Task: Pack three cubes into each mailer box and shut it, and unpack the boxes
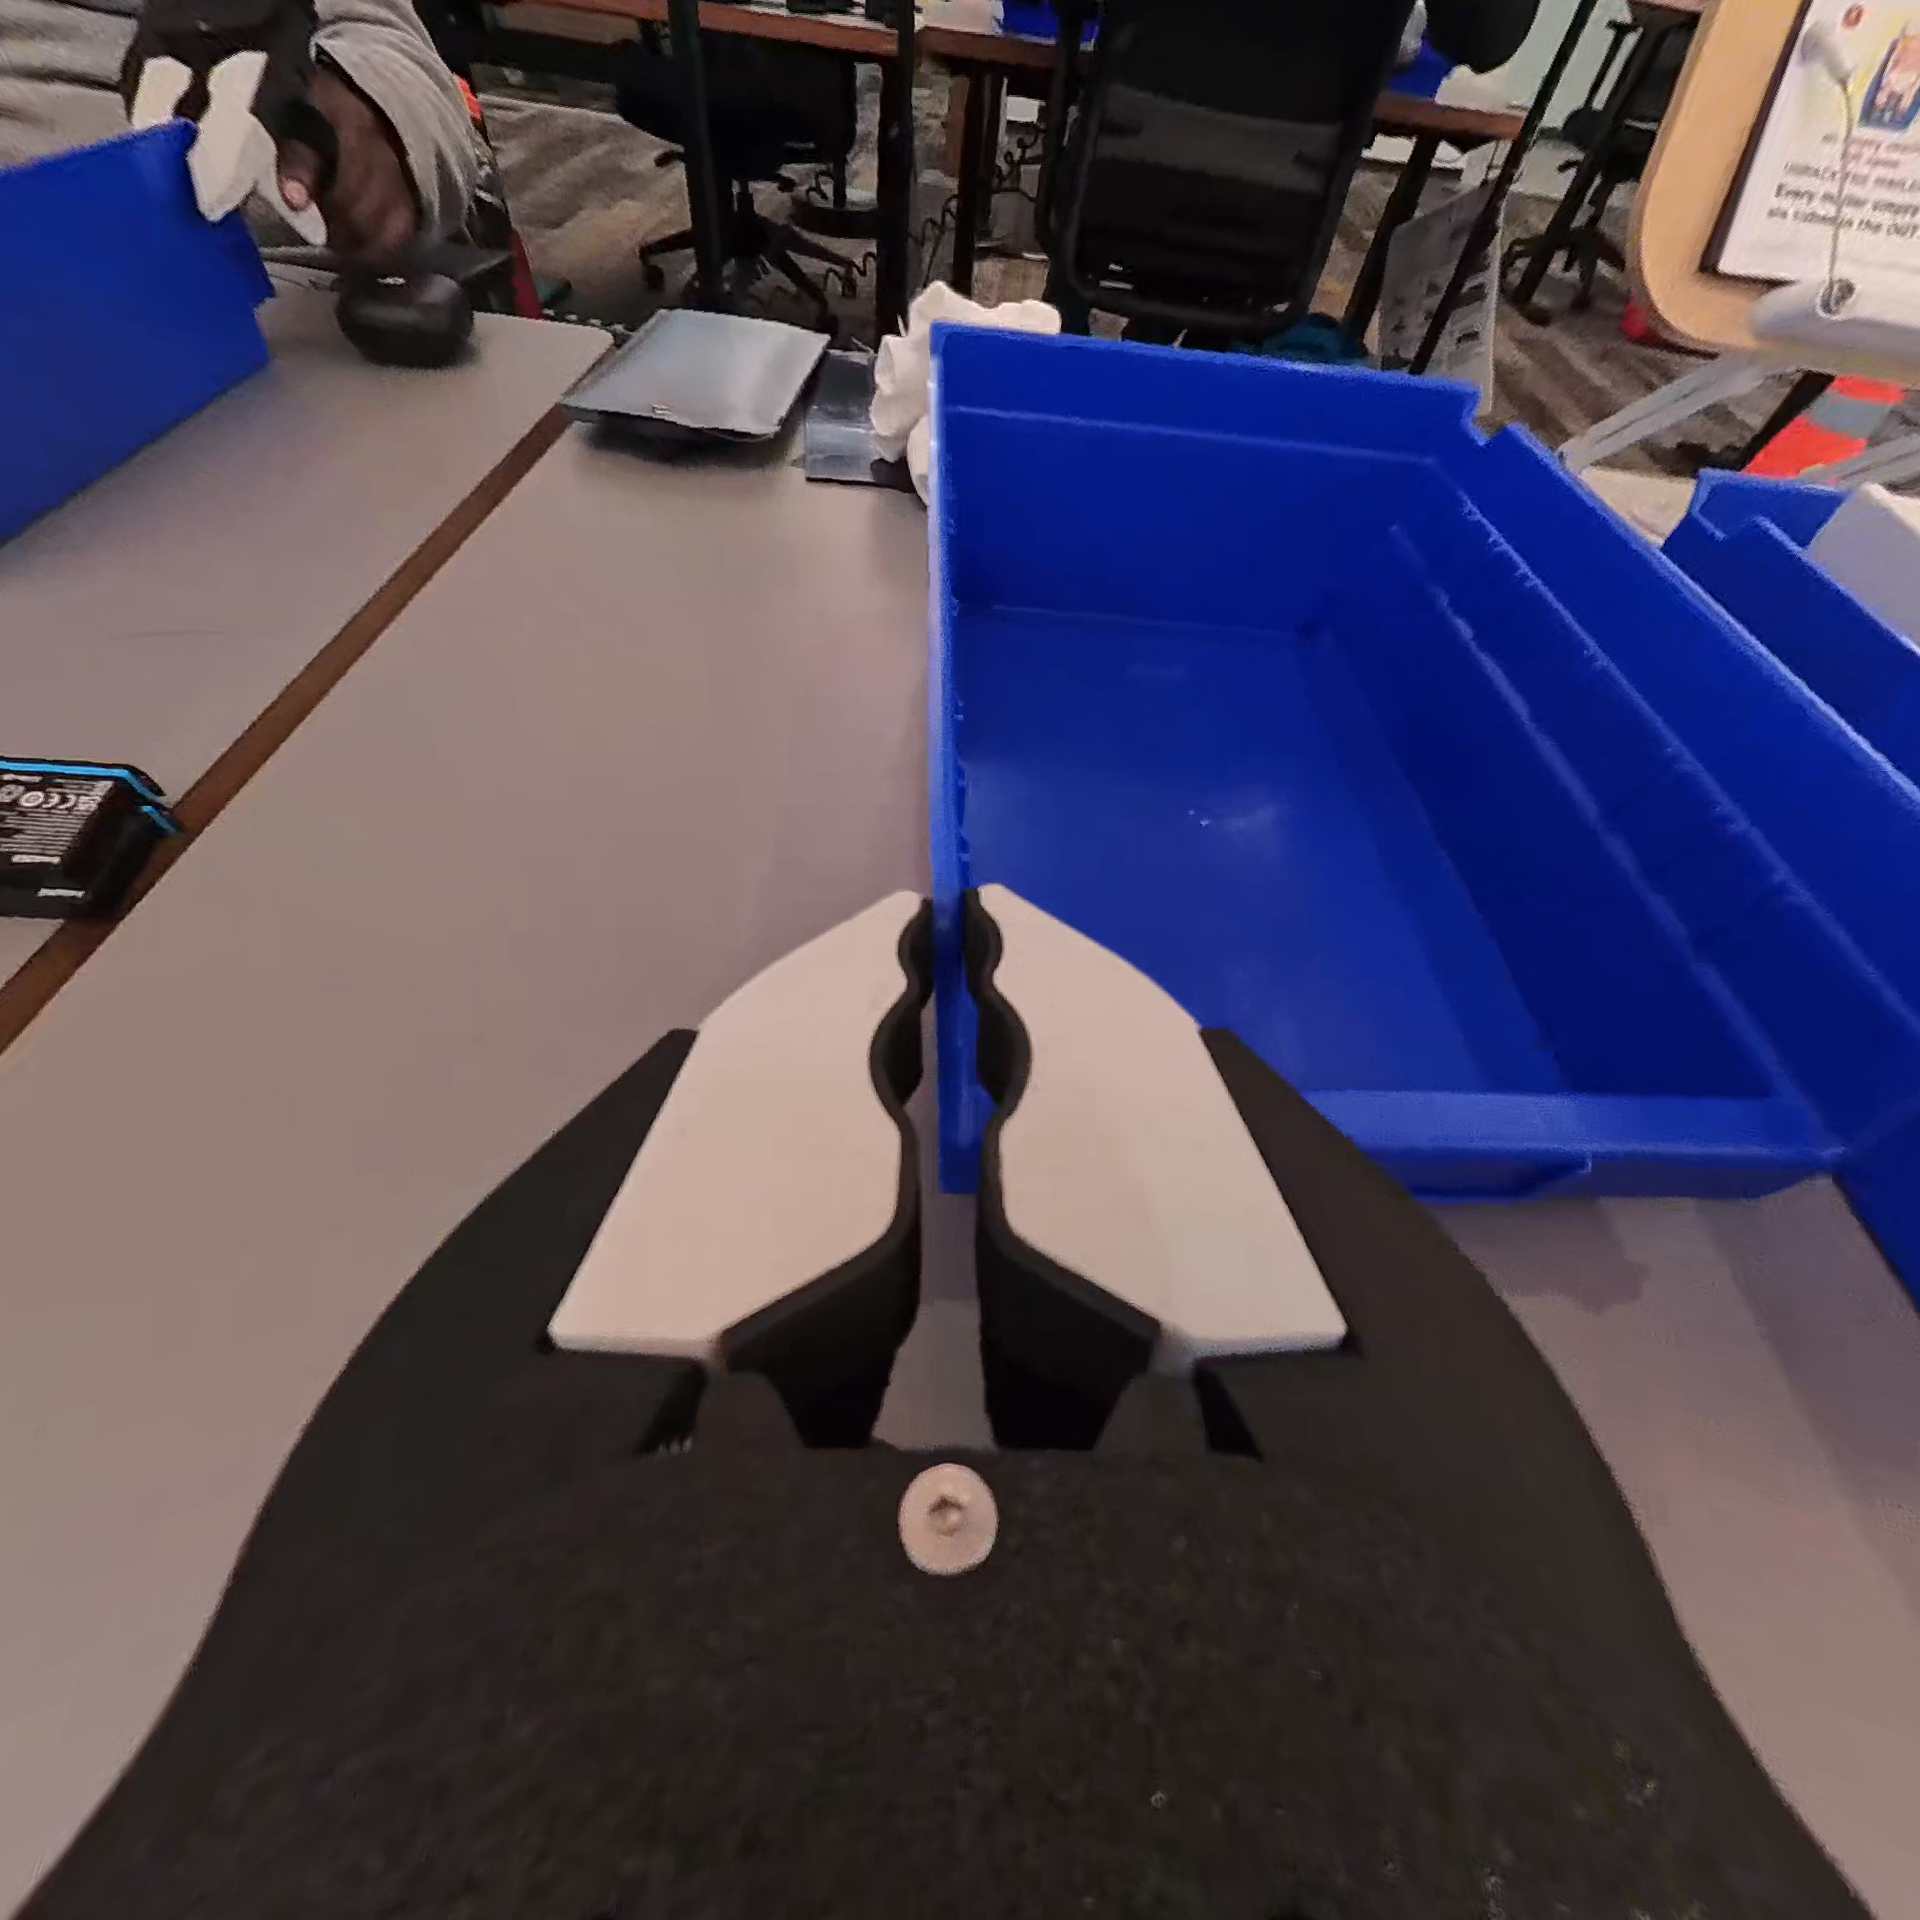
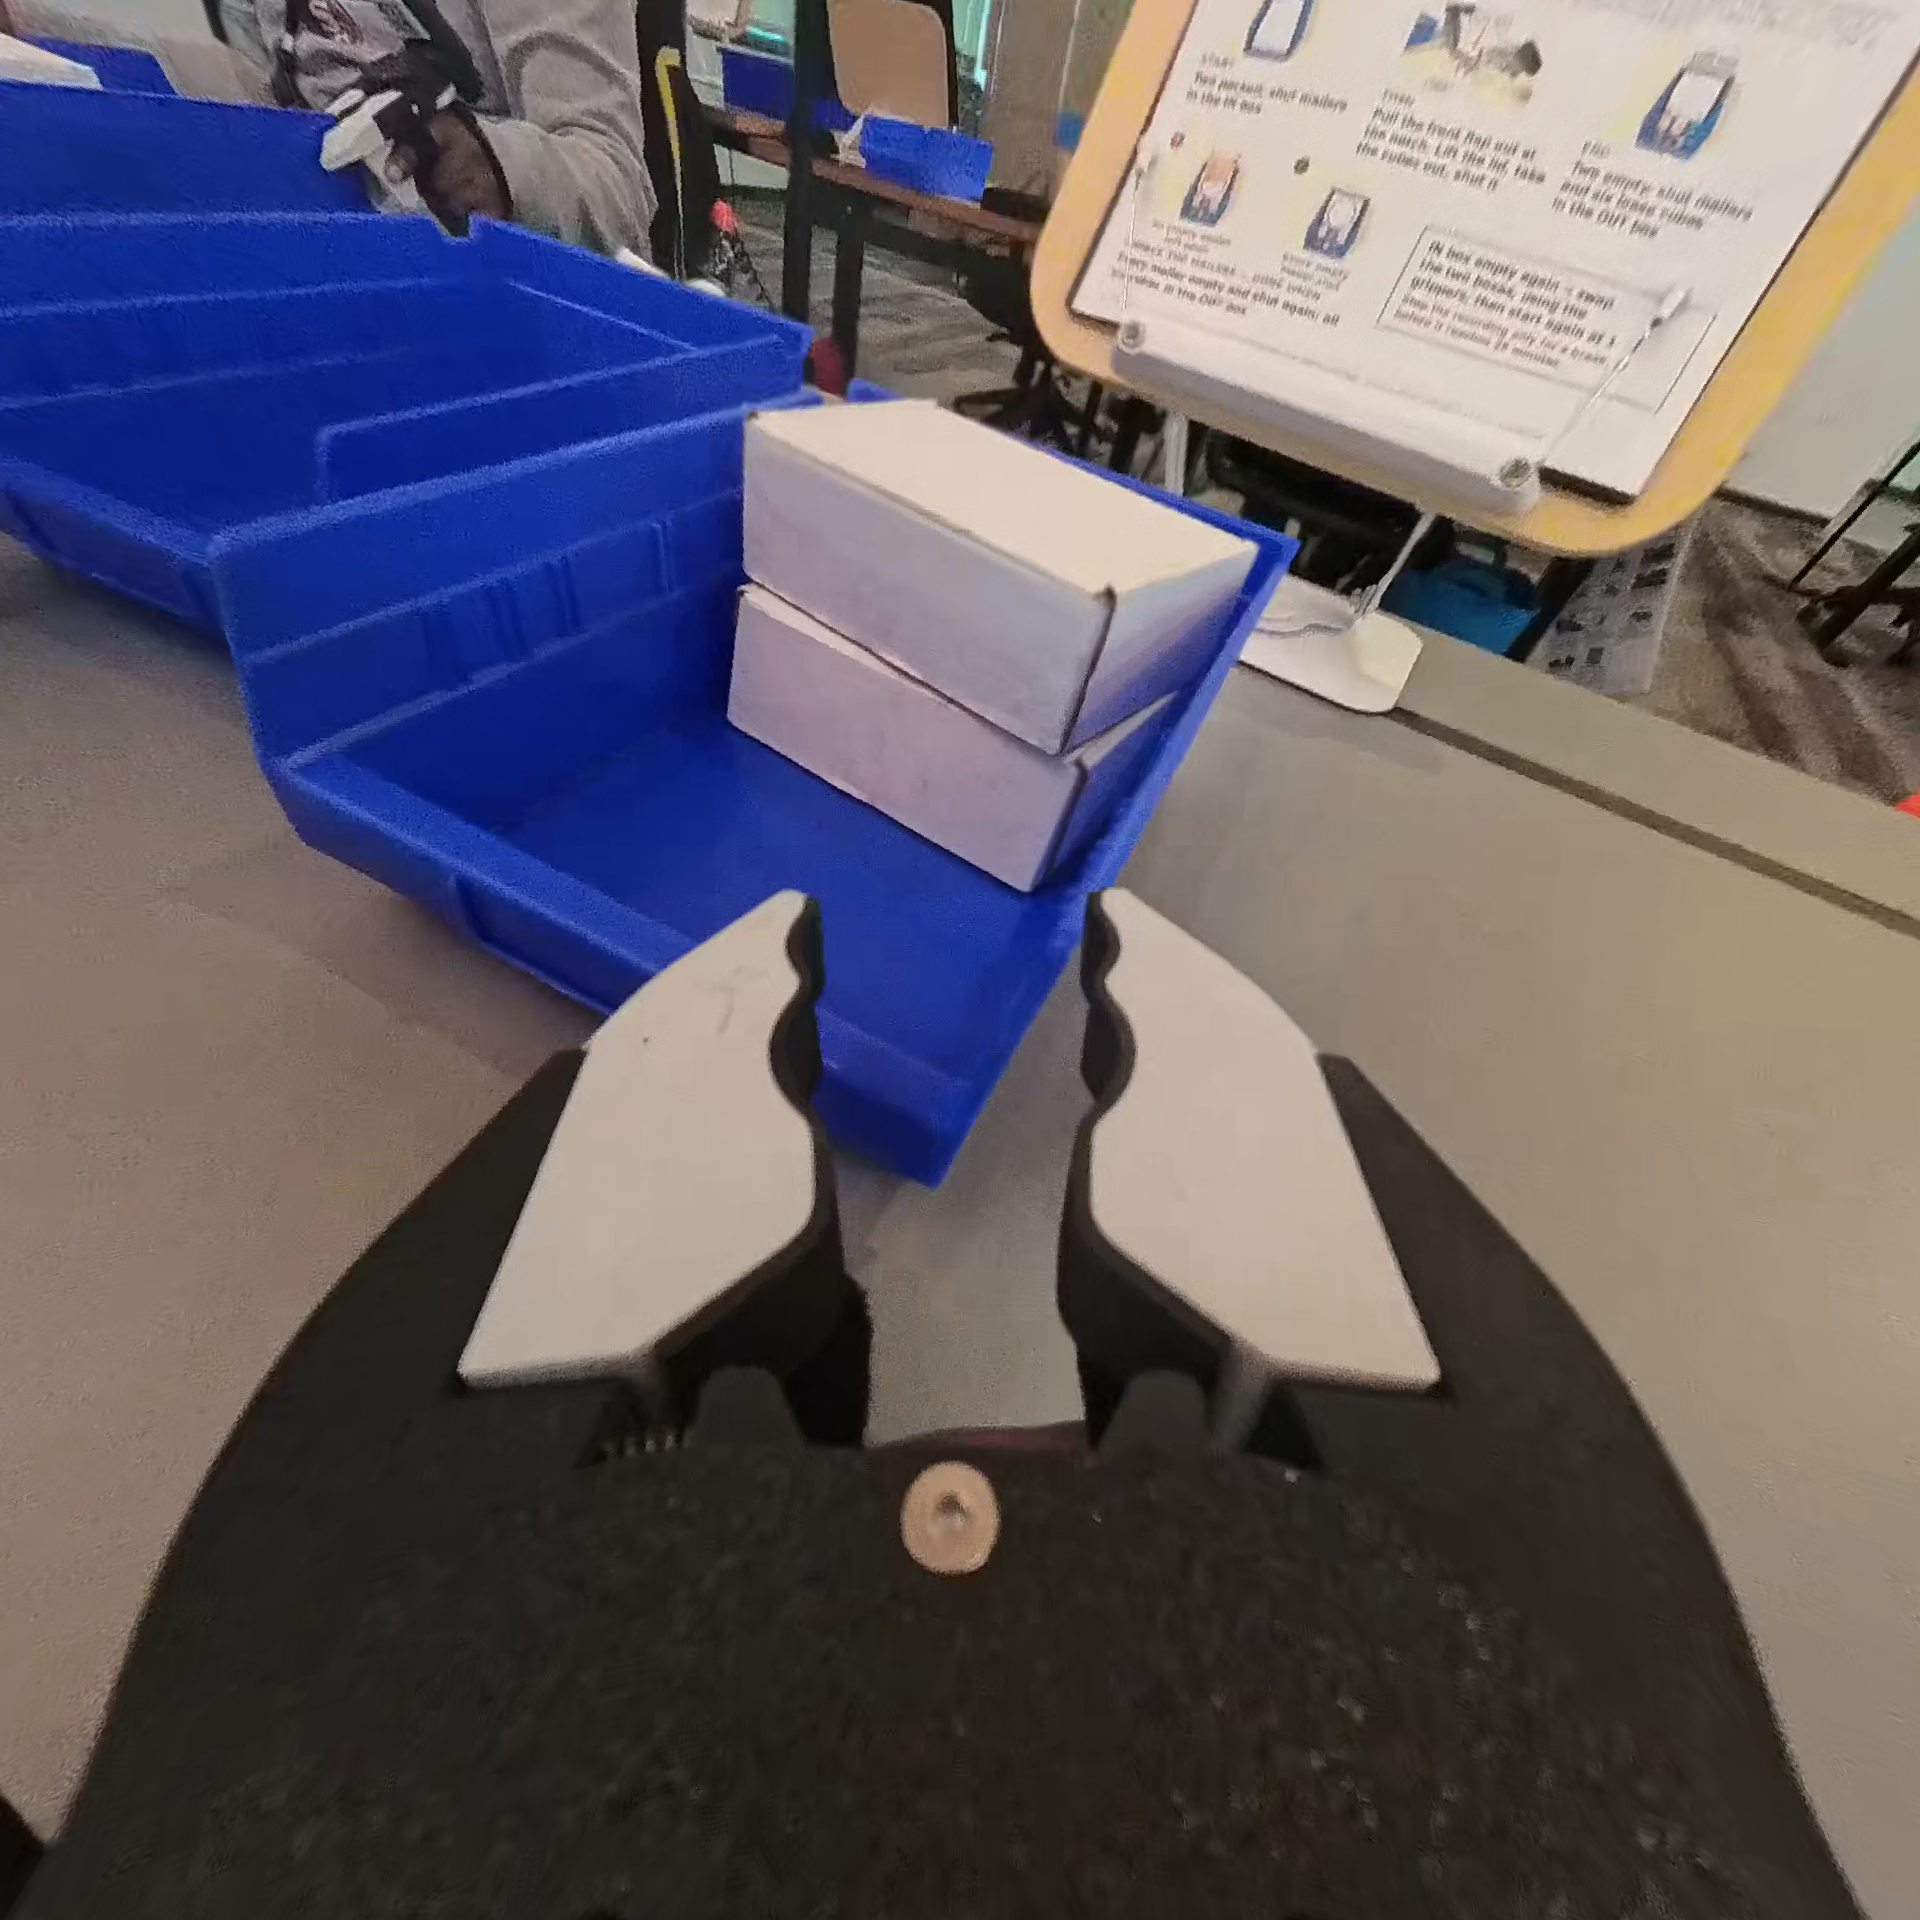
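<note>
— Left gripper (image 1: pixel 945 904): how wide?
— Nearly closed, only a thin slit between the black pads. Poised at the near left corner of an open blue plastic bin (image 1: pixel 1351 436), with the edge of that bin's left wall showing right in the slit. Pressing on the wall or merely hovering over it – cannot tell.
— Anything inside that bin?
— Bare blue floor only. Standing on a grey tabletop (image 1: pixel 623 727), just beside a second blue bin (image 1: pixel 1766 582) at the right edge.
— And the right gripper (image 2: pixel 951 914)?
— Spread well apart, gripping nothing. Aimed at the near right corner of a blue plastic bin (image 2: pixel 468 644), that corner sitting in the gap between the two fingers.
— Location of the mailers?
— In the right wrist view, two shut white cardboard mailer boxes stacked against the right wall of that bin: the upper mailer box (image 2: pixel 935 540) lying on the lower mailer box (image 2: pixel 894 748), turned slightly askew and rising above the rim.
— Behind that?
— Another long blue bin (image 2: pixel 312 343) further back on the left, touching or nearly touching the first. Beyond the table's right side, a printed instruction sheet on a tilted wooden board (image 2: pixel 1455 260).
— Elsewhere on the table?
— Two black battery packs (image 1: pixel 73 831) at the far left, on an adjoining tabletop, and a person's hand (image 1: pixel 343 156) far back by yet another blue bin.
</note>
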